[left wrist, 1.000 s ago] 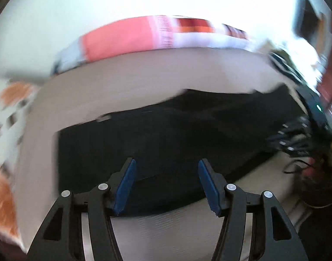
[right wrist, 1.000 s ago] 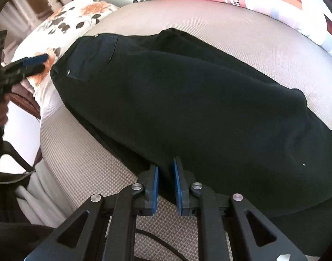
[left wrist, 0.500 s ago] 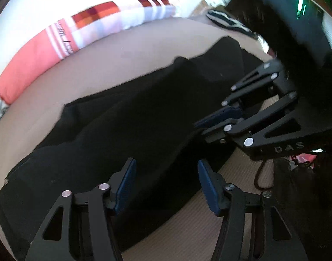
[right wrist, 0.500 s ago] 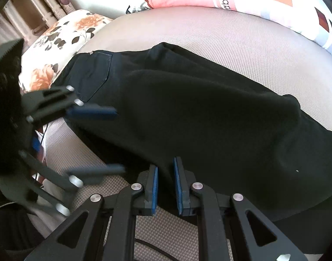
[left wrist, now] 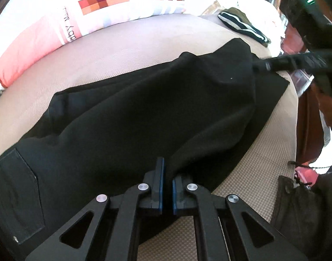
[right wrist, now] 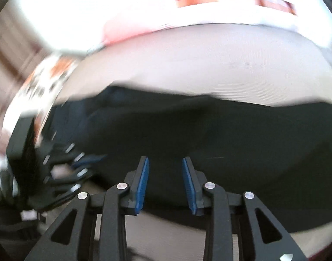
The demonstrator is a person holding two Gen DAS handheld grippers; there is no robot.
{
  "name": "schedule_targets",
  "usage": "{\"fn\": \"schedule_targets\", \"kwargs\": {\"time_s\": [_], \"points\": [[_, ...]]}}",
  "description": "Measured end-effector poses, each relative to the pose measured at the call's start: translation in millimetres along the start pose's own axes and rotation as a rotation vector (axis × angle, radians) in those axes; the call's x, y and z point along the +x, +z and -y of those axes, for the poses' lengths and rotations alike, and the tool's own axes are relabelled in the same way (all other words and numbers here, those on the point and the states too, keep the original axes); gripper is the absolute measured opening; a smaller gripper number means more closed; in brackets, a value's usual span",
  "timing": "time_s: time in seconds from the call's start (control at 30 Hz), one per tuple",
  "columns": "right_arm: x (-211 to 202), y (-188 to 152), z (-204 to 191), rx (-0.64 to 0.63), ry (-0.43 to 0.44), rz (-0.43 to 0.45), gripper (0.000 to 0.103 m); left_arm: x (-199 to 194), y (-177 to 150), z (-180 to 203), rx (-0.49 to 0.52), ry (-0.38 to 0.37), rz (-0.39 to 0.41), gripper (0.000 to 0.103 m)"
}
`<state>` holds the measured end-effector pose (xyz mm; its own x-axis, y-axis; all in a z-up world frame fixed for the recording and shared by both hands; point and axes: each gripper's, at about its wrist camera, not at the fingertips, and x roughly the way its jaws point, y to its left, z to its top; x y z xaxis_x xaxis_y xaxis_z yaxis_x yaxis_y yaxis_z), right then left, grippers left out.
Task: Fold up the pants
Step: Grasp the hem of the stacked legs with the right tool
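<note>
Black pants [left wrist: 144, 113] lie across a beige bed [left wrist: 144, 43], one leg folded over the other, a back pocket at the lower left. My left gripper [left wrist: 167, 174] is shut on the near edge of the pants, pinching a fold of the upper leg. My right gripper [right wrist: 166, 174] is open and empty over the pants [right wrist: 209, 134] near their front edge; this view is blurred. The right gripper also shows in the left wrist view [left wrist: 292, 62] at the far right, by the leg ends. The left gripper shows blurred in the right wrist view [right wrist: 79, 165].
A pink and white patterned pillow [left wrist: 68, 26] lies along the back of the bed. A dark striped garment [left wrist: 242, 24] sits at the back right. A floral pillow [right wrist: 46, 80] is at the left. A dark bag [left wrist: 296, 206] stands beside the bed's right edge.
My left gripper has moved in to the pants' near edge and shut on it. My right gripper has let go, opened, and swung away to the right.
</note>
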<state>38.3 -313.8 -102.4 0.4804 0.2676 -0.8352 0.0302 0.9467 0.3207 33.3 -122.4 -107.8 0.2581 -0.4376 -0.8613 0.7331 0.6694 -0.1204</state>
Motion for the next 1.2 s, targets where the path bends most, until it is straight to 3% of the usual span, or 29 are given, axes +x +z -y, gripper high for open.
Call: {"fn": "schedule_targets", "kwargs": {"time_s": [0.1, 0.17, 0.27, 0.43, 0.47, 0.57, 0.83, 1.07, 1.2], "points": [[-9, 6, 63, 0.197, -0.053, 0.046, 0.042, -3, -4, -2, -0.019, -0.004, 0.006, 0.006], [-12, 7, 95, 0.303, -0.114, 0.068, 0.042, -5, -6, -3, -0.024, -0.001, 0.006, 0.006], [-7, 6, 129, 0.433, -0.1, 0.084, 0.042, -7, -9, -4, -0.038, -0.001, 0.007, 0.006], [5, 4, 153, 0.551, -0.058, 0.116, 0.042, -8, -12, -7, -0.072, -0.011, 0.003, 0.006], [4, 6, 155, 0.561, -0.046, 0.125, 0.038, -8, -12, -7, -0.073, -0.011, 0.003, 0.006], [-3, 18, 149, 0.57, -0.037, 0.132, 0.01, -8, -13, -7, -0.088, -0.012, 0.005, 0.006], [-12, 81, 123, 0.515, -0.018, 0.132, 0.008, -9, -14, -12, -0.131, -0.021, 0.02, 0.006], [52, 139, 97, 0.422, -0.016, 0.076, 0.008, -10, -17, -20, -0.195, -0.029, 0.026, 0.006], [87, 157, 85, 0.365, 0.019, 0.017, 0.021, -8, -17, -24, -0.227, -0.042, 0.015, 0.006]]}}
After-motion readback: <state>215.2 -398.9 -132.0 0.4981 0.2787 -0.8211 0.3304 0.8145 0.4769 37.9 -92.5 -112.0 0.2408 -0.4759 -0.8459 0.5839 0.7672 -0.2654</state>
